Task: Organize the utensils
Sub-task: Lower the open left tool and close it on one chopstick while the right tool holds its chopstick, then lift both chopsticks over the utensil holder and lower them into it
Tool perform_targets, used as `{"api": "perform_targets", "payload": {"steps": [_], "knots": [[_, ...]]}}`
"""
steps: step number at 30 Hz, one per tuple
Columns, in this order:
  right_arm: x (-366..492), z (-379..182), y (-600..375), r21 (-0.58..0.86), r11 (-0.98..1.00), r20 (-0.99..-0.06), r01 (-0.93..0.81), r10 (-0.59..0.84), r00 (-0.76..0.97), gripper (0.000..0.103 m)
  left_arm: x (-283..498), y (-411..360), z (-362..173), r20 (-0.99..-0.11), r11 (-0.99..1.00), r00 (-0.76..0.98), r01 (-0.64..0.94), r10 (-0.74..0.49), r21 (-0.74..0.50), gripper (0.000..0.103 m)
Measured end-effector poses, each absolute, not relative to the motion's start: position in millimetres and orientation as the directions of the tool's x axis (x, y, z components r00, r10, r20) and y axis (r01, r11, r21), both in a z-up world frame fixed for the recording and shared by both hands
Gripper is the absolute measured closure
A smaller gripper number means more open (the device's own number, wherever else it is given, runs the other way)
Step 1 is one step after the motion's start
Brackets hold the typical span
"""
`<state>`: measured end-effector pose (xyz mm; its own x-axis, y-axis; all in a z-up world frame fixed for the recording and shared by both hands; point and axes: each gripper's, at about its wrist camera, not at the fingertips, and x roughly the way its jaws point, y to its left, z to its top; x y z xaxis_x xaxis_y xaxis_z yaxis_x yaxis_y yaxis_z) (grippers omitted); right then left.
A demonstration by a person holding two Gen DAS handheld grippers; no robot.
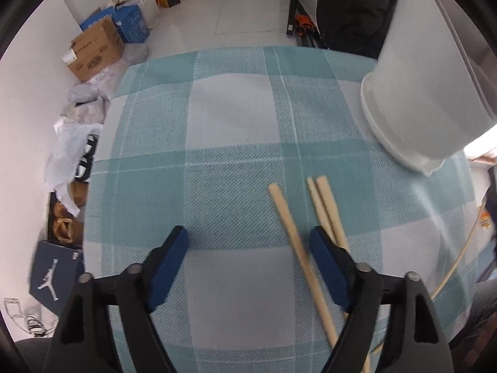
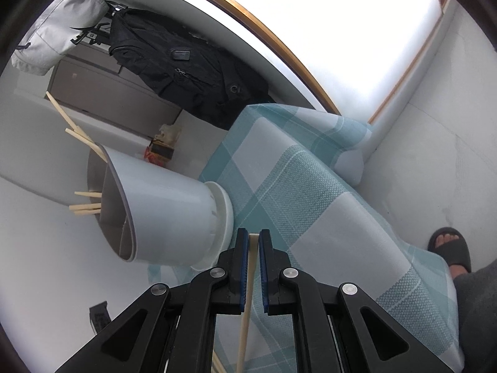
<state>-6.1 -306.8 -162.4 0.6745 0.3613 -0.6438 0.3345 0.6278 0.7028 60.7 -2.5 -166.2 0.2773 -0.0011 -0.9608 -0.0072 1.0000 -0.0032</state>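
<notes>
The white plastic utensil holder [image 2: 174,214] stands on the teal-and-white checked tabletop [image 1: 236,124], several pale wooden chopsticks [image 2: 85,206] already poking out of its mouth. Near the holder's base, the right gripper [image 2: 254,239] has its jaws nearly closed on one pale wooden chopstick [image 2: 248,295]. The left gripper [image 1: 248,239] hangs steeply over three loose wooden chopsticks [image 1: 323,205] lying near the holder — jaws wide apart, one stick between them, not pinched. To do this well, I'd centre the jaws on that one stick, clear of the neighbouring pair, then close squarely so it doesn't roll.
</notes>
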Motion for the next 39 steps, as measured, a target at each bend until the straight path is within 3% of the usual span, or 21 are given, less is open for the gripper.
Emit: {"api": "perform_targets", "payload": {"steps": [2,7,10,18,27,39], "knots": [[-9,-161,-308,0.706,0.627,-0.64,0.33,0.365,0.676,0.096,67,-1,-165,-0.958,1.0,0.287,-0.006,0.002,0.001,0.043],[-10,-159,-311,0.73,0.608,-0.616,0.313,0.387,0.686,0.096,74,-13,-161,-0.952,0.999,0.305,0.034,-0.014,-0.003,0.093],[-11,-157,-312,0.742,0.6,-0.602,0.3,0.397,0.693,0.097,74,-13,-161,-0.946,1.0,0.325,0.028,-0.012,-0.003,0.1],[-13,-133,-303,0.733,0.65,-0.548,0.2,0.391,0.74,0.097,69,2,-140,-0.901,0.995,0.428,-0.035,-0.068,-0.092,0.101],[-20,-85,-263,0.633,0.773,-0.447,-0.044,0.412,0.794,0.097,27,11,-77,-0.739,0.974,0.653,-0.007,-0.167,-0.226,0.101],[-40,-46,-219,0.461,0.86,-0.379,-0.218,0.413,0.828,0.097,12,12,-41,-0.63,0.965,0.738,0.113,-0.241,-0.237,0.101]]}}
